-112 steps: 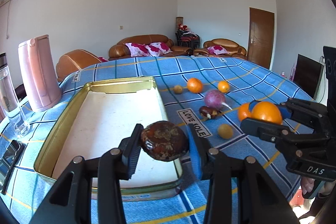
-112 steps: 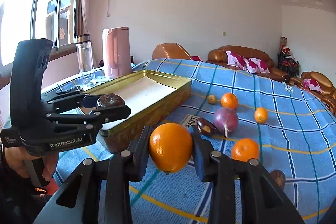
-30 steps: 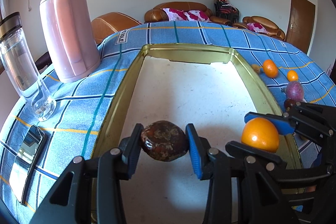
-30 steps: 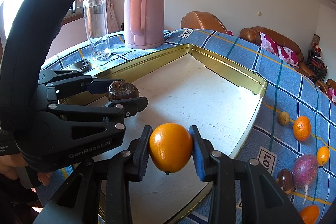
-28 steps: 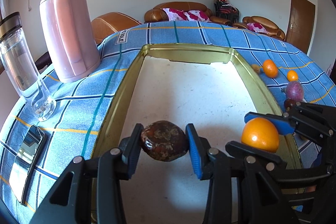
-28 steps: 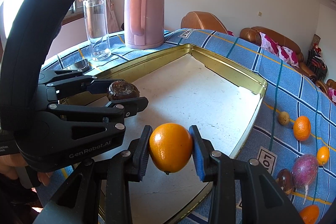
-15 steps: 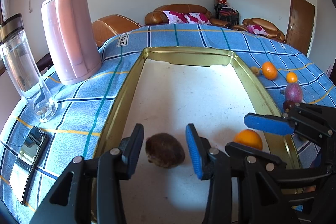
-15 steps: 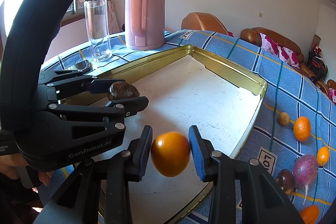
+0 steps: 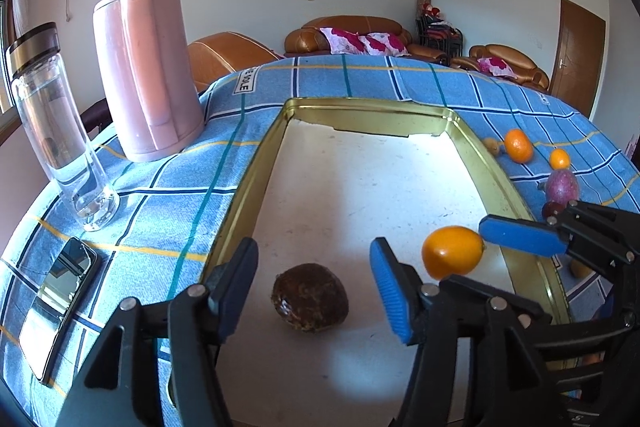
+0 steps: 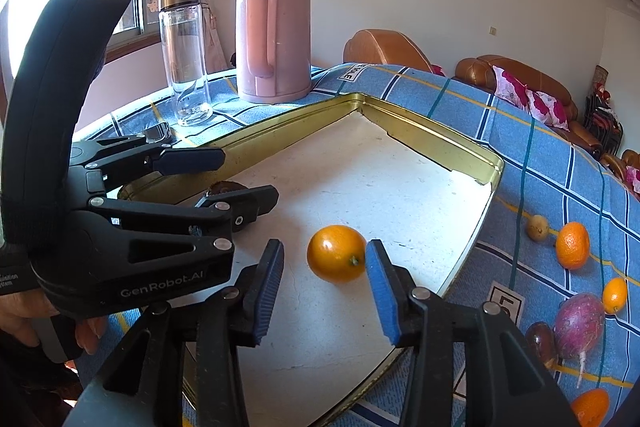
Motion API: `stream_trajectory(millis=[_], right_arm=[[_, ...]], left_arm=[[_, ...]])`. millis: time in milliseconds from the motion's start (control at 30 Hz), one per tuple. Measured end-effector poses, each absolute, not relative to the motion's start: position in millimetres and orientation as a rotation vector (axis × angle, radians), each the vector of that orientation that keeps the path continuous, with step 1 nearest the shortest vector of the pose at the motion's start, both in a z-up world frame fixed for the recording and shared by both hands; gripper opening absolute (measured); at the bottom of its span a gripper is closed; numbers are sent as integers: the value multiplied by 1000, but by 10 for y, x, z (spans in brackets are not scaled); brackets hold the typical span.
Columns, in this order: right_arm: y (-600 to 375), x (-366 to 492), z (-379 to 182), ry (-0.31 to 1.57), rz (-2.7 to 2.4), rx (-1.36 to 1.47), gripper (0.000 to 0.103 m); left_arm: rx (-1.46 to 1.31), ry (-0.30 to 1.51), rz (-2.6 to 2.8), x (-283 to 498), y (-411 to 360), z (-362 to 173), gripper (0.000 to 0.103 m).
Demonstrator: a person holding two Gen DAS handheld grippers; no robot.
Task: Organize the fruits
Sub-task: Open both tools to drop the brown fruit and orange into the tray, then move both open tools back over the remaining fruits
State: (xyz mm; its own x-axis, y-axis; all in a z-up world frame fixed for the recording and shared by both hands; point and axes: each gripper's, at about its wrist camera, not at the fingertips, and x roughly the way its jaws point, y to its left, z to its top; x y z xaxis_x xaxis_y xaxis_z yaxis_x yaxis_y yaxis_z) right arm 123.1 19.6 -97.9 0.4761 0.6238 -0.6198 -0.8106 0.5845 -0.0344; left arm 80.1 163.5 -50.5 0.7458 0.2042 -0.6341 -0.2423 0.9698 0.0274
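Observation:
A dark brown wrinkled fruit (image 9: 310,297) lies on the white floor of the gold-rimmed tray (image 9: 256,163), between the spread fingers of my open left gripper (image 9: 314,281). An orange (image 10: 337,253) lies in the tray (image 10: 424,139) just ahead of my open right gripper (image 10: 325,285), close to its right blue pad. The orange also shows in the left wrist view (image 9: 453,252), beside the right gripper's blue pad. In the right wrist view the left gripper (image 10: 224,175) hides most of the brown fruit (image 10: 226,187).
A pink kettle (image 9: 146,71), a clear bottle (image 9: 52,123) and a phone (image 9: 58,303) stand left of the tray. Right of the tray lie several loose fruits: oranges (image 10: 573,245), a purple fruit (image 10: 579,319), a small dark fruit (image 10: 540,341) and a small yellow one (image 10: 537,227).
Both grippers have opened. The brown fruit and the orange have dropped from the pads onto the tray floor, and both grippers have lifted slightly.

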Motion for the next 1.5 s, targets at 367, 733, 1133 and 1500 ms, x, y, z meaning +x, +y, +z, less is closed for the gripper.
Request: stream_trajectory(millis=[367,733,1133,1500], right_arm=[[4,1155,-862,501,850,-279,64],[-528,1100,-804,464,721,-231,66],[-1876,1013,-812,463,458,-106,66],[-2424,1237,-1036,583,296,-73,67]], left_arm=[[-54,555,286,596,1589,-366,78],[-47,494,198,518,1140,-274,78],[7,516,-26,598,241,-255,88],[64,691,-170,942,-334,-489,85]])
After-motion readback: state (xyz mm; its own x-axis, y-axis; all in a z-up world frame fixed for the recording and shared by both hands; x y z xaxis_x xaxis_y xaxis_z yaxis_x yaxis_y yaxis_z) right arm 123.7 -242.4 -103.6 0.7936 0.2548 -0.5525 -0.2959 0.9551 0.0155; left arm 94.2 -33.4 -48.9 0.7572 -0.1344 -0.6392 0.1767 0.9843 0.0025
